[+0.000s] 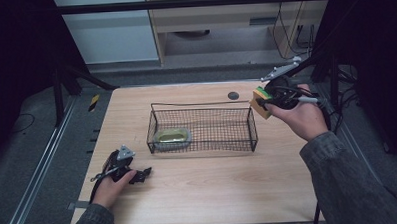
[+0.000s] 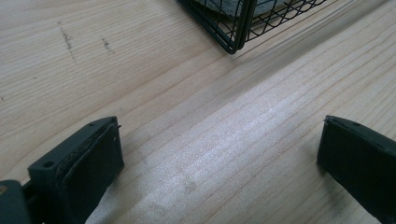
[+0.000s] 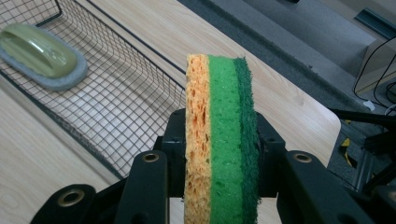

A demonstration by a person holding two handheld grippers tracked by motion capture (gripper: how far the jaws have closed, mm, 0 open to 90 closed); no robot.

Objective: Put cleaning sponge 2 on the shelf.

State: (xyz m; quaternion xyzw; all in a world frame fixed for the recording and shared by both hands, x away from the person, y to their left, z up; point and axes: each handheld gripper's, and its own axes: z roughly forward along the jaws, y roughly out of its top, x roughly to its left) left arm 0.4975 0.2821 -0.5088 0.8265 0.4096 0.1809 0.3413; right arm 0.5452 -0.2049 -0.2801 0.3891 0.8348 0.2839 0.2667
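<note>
A layered sponge [image 3: 219,140], orange, light green and dark green, stands on edge between the jaws of my right gripper [image 3: 219,158], which is shut on it. From above, that sponge [image 1: 260,103] hangs in the right gripper [image 1: 266,100] above the table, just past the right end of the black wire basket [image 1: 252,125]. Inside the basket at its left end lies an olive-green scrubber with a grey pad [image 1: 173,137], also seen as the scrubber [image 3: 39,51]. My left gripper [image 1: 138,175] rests on the table at the front left; its jaws stand wide apart over bare wood [image 2: 219,158].
A dark round mark [image 1: 233,96] sits on the wooden table [image 1: 214,186] behind the basket. The basket corner [image 2: 233,37] lies ahead of the left gripper. Black frames and cables stand off the table's right edge.
</note>
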